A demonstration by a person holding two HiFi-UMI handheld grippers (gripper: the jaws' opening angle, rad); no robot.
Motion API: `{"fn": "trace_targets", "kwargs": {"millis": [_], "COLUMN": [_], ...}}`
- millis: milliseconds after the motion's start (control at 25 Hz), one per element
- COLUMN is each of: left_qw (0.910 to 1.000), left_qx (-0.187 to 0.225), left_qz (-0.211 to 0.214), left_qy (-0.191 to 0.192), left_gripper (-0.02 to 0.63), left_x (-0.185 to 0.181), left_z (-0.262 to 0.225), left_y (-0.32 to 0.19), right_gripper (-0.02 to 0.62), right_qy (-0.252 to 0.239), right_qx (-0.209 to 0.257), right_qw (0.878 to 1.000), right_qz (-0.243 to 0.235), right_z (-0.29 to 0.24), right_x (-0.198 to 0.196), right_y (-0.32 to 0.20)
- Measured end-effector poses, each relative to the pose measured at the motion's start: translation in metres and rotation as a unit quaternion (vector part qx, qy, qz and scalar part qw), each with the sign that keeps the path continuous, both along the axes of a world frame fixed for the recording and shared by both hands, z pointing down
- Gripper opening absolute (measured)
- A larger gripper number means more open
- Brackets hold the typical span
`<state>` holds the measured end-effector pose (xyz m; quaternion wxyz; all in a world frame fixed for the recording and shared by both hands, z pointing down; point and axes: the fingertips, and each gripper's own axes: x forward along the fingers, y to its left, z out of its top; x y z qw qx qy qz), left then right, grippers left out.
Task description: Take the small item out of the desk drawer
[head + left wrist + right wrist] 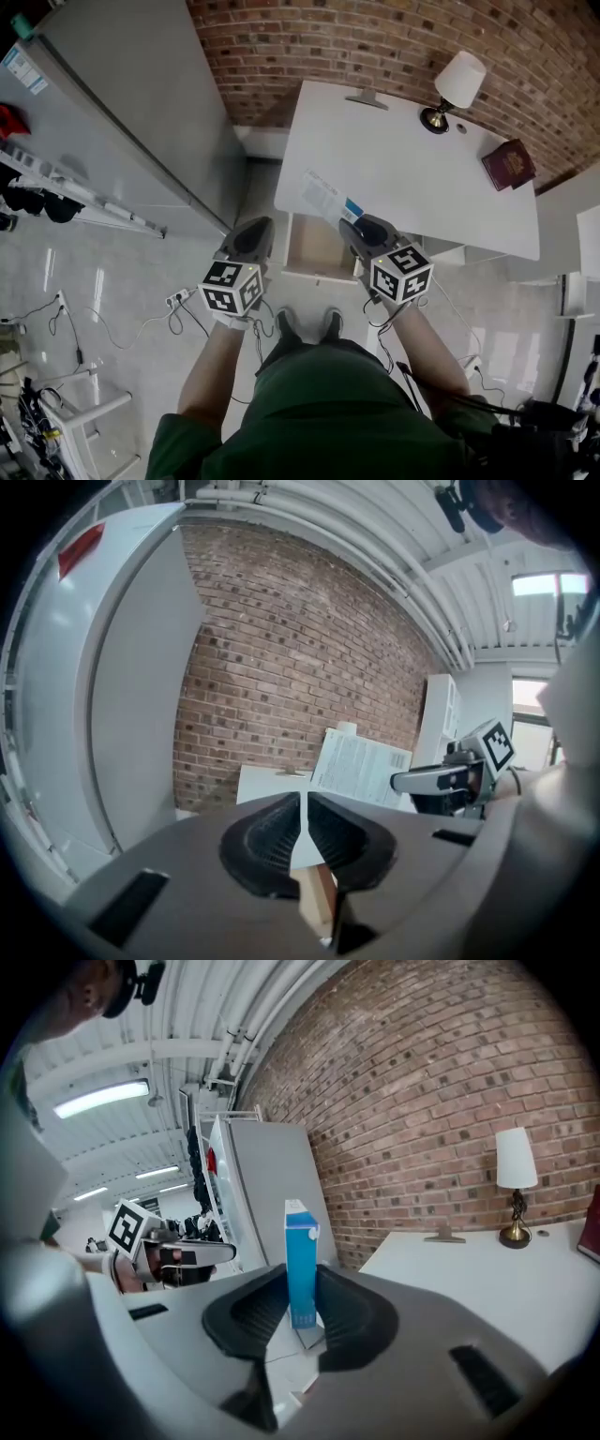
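**A:** Where is the small box (302, 1260)?

**B:** It is clear of the drawer (314, 248) and held in the air. The right claw (353, 223) is clamped on its lower end. In the right gripper view it stands upright between the pads, with its narrow blue side toward the camera.

**A:** And from above?

**B:** In the head view its broad white face with fine print slants up and to the left from the claw. It shows against the front edge of the white counter (403, 178). The drawer is pulled open just below it, with a pale wooden bottom.

**A:** What about the left claw (305, 799)?

**B:** Its pads are drawn together with nothing between them. Only a thin slit widens below their tips. It is level with the right claw, just left of the drawer.

**A:** What's on the counter?

**B:** A lamp (455, 89) with a white shade stands at the back. A dark red book (509, 164) lies near the right end, well apart from the box.

**A:** And around it?

**B:** There is a brick wall (328, 37) behind. A tall grey cabinet (141, 112) is to the left, and cables (178, 309) trail on the pale floor.
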<state>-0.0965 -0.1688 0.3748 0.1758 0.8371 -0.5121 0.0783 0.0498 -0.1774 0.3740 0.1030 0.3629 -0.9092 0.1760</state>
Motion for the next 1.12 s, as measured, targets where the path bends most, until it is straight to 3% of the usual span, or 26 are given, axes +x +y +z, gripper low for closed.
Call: {"fn": "trace_targets", "kwargs": {"millis": [1120], "left_qw": [0.9904], "left_qx": [0.132], "left_qz": [0.026], "left_qy": [0.033], "left_gripper": [0.015], "left_x": [0.016], "left_z": [-0.135], "left_y": [-0.002], "right_gripper": [0.091], "right_qy": [-0.029], "right_qx": [0.124], "right_qw": [0.990], "right_qz": [0.063], "right_z": [-0.132], "right_x": [0.013], "right_y": [0.007]}}
